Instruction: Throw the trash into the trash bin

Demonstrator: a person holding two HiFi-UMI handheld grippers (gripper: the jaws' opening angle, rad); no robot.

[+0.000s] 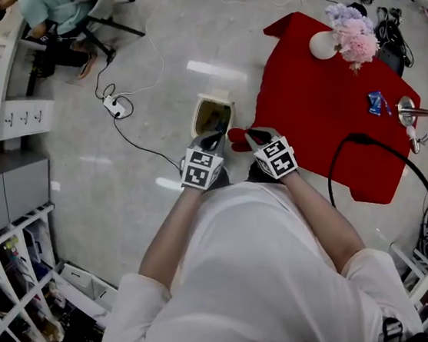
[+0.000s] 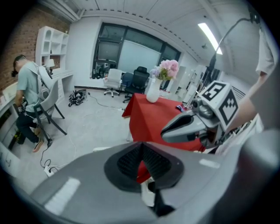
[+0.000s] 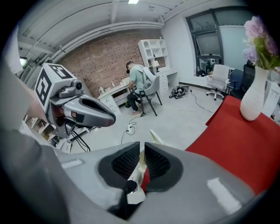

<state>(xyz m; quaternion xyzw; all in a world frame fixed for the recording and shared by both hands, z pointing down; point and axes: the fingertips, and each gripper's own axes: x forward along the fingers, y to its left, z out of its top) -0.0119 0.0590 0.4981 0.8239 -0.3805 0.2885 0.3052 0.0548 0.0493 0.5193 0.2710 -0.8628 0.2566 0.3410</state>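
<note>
head view: the trash bin (image 1: 211, 115) stands upright on the pale floor (image 1: 161, 180), just beside the near corner of the table's red cloth (image 1: 323, 114). its mouth faces straight up. the opening is a rounded rectangle with a cream rim. its long axis seems to run from the person outward, though the near end is hidden behind the grippers. the left gripper (image 1: 212, 139) and the right gripper (image 1: 253, 134) are side by side, both pointing forward and down. the left tips are over the bin's near edge and the right tips are just to its right, at the cloth's corner. on the cloth, well apart from the bin, are a white vase (image 1: 322, 44) of pink flowers (image 1: 353, 33) and a small blue packet (image 1: 377, 102). a power strip (image 1: 115, 105) lies on the floor to the left.

left gripper view: the left gripper's (image 2: 141, 146) jaws meet at the tips, closed together, with red cloth (image 2: 148, 118) showing through the gap beneath them. the right gripper (image 2: 168, 130) is alongside on the right. a seated person (image 2: 28, 96) is far left.

right gripper view: the right gripper's (image 3: 142, 148) jaws stand slightly apart, with a thin slit between the pads and nothing gripped. the bin's cream rim (image 3: 156, 138) shows just past the tips. the left gripper (image 3: 111, 119) is on the left.
</note>
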